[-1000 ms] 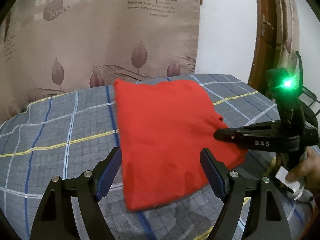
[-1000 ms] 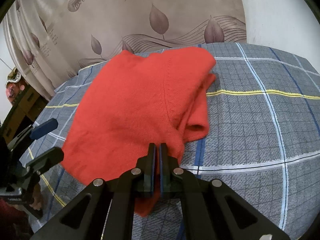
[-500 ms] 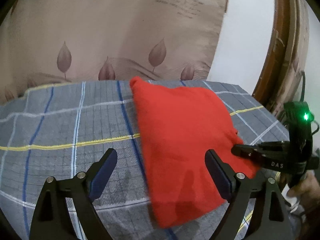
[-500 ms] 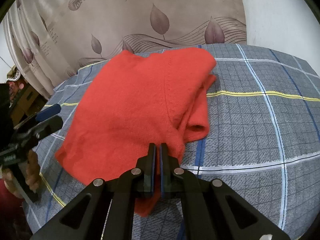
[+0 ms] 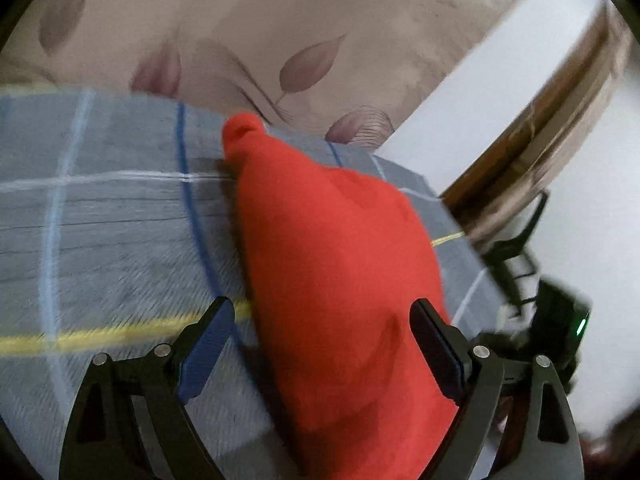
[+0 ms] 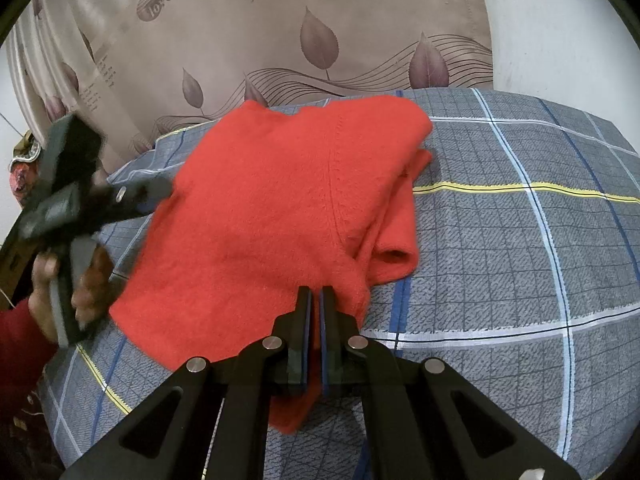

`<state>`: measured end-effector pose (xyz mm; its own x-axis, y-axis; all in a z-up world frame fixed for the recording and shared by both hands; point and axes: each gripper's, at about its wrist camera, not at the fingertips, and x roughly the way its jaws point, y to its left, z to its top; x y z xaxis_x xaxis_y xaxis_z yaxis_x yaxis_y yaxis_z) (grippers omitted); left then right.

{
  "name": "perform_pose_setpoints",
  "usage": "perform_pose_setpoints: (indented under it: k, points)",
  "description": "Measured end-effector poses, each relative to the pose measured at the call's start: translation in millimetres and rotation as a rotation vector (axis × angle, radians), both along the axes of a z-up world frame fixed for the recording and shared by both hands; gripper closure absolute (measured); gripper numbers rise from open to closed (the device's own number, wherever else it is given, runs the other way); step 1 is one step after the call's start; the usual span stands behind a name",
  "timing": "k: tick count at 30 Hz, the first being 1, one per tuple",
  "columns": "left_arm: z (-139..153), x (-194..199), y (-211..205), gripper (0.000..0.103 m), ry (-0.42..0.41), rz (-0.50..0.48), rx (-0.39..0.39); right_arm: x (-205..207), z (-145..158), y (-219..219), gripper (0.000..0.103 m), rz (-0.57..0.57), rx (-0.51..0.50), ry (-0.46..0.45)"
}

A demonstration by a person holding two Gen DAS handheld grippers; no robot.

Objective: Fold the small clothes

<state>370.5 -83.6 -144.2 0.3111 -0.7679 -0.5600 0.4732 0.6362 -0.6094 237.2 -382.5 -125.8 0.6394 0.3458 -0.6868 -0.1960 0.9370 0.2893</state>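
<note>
The right gripper (image 6: 316,308) is pressed together, pinching the near edge of the red garment (image 6: 280,216), with a flap of red cloth hanging below its 2 fingers at 6 o'clock. Out from there, the garment lies folded across the plaid cover (image 6: 520,248), its bulk stretching toward 11 o'clock, and a rolled sleeve end pokes out at 2 o'clock from the gripper. At 9 o'clock in the right wrist view, the left gripper (image 6: 156,192) comes in blurred, a hand (image 6: 76,280) wrapped around its handle, and its tips sit close to the garment's left edge.

The left gripper (image 5: 320,344) is spread wide, holding nothing, with blue pads on its fingers (image 5: 206,344). The red garment (image 5: 340,264) fills the gap between them and runs off toward 12 o'clock, ending in a bunched corner. The plaid cover (image 5: 100,240) spreads out at 9 o'clock, motion-blurred. Behind it, at 12 o'clock, hangs a beige curtain (image 5: 280,20) printed with leaves, and a brown wooden frame (image 5: 552,140) angles down at 2 o'clock.
</note>
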Motion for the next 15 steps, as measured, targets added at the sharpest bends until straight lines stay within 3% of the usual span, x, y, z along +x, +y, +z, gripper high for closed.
perform_pose_setpoints:
  k: [2, 5, 9, 12, 14, 15]
  points:
    - [-7, 24, -2, 0.014, 0.066, 0.0, -0.039, -1, 0, 0, 0.102, 0.0, 0.001, -0.001]
    - [-7, 47, -10, 0.015, 0.08, -0.004, -0.059, -1, 0, 0, 0.102, 0.0, 0.004, -0.001]
    - [-4, 80, -24, 0.033, 0.091, -0.006, -0.051, 0, 1, 0, 0.102, -0.001, 0.007, -0.001]
    - [1, 101, -23, 0.037, 0.069, 0.054, -0.073, 0, 1, 0, 0.102, -0.001, 0.005, -0.001]
    - [6, 116, -21, 0.052, 0.062, 0.08, -0.07, 0, 0, 0, 0.102, -0.002, 0.004, -0.002]
    - [7, 124, -22, 0.069, 0.066, 0.093, -0.06, -1, 0, 0, 0.102, -0.002, 0.004, -0.002]
